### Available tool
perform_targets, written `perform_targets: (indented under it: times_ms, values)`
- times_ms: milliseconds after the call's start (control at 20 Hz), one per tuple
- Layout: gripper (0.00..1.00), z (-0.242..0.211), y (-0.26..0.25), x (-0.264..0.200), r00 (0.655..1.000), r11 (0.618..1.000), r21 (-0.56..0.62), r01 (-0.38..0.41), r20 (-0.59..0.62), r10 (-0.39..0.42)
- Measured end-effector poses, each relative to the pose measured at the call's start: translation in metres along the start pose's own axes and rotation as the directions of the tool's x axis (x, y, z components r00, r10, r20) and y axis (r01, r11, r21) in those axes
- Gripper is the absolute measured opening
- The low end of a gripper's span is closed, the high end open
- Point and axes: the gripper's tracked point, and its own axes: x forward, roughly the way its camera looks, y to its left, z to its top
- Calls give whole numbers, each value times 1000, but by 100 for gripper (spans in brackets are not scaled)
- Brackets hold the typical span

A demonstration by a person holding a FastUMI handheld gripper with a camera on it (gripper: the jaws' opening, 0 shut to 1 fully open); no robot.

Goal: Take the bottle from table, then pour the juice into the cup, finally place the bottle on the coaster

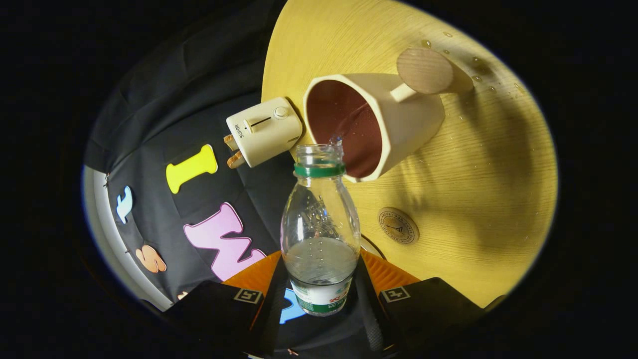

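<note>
gripper (pixel 321 294): both fingers pinching the bottle (pixel 320 234) low on its body | bottle: uncapped, part full, mouth at the rim of the cup (pixel 371 124) | coaster (pixel 398 225): on the table (pixel 488 189), right of the bottle | toaster (pixel 263 131): left of the cup

my one camera rides on the gripper (pixel 319 299) and looks forward along its two fingers, which close on the bottle (pixel 320 234) right in front of the lens. the view is rolled hard over, so the table (pixel 478 199) stands on edge. the cup (pixel 371 124) is just beyond the bottle, the booth wall farther off.
</note>
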Motion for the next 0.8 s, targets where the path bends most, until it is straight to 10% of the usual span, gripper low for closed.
perform_targets:
  times_ms: [800]
  values:
    - [71, -10, 12, -2, 1000, 985, 170, -30, 6, 30]
